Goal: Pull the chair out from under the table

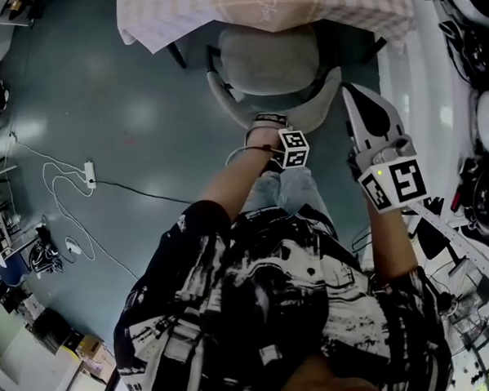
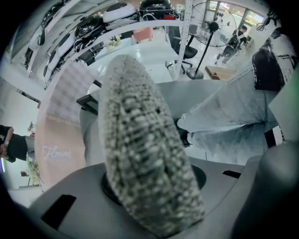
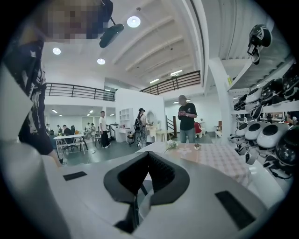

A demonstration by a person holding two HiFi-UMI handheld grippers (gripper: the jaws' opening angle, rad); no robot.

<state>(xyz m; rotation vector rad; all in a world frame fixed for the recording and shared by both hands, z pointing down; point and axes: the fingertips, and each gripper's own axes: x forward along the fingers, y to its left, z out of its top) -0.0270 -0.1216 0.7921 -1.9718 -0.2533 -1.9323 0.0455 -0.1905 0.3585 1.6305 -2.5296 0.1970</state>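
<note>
The grey upholstered chair (image 1: 266, 59) stands with its seat partly under the table with the checked cloth (image 1: 349, 5), its curved backrest (image 1: 248, 113) facing me. My left gripper (image 1: 282, 131) points straight down onto the backrest's top edge. In the left gripper view the woven grey backrest (image 2: 140, 140) fills the space between the jaws, and the left gripper (image 2: 152, 179) is shut on it. My right gripper (image 1: 352, 95) hovers level beside the chair's right side, above the table's near edge. In its own view the right gripper (image 3: 149, 156) is shut with its black pads together on nothing.
A white power strip (image 1: 89, 172) and its cables lie on the floor at the left. Shelves with white helmets (image 1: 481, 6) run along the right. My jeans-clad legs (image 2: 233, 112) are close behind the chair. Several people (image 3: 188, 116) stand beyond the table.
</note>
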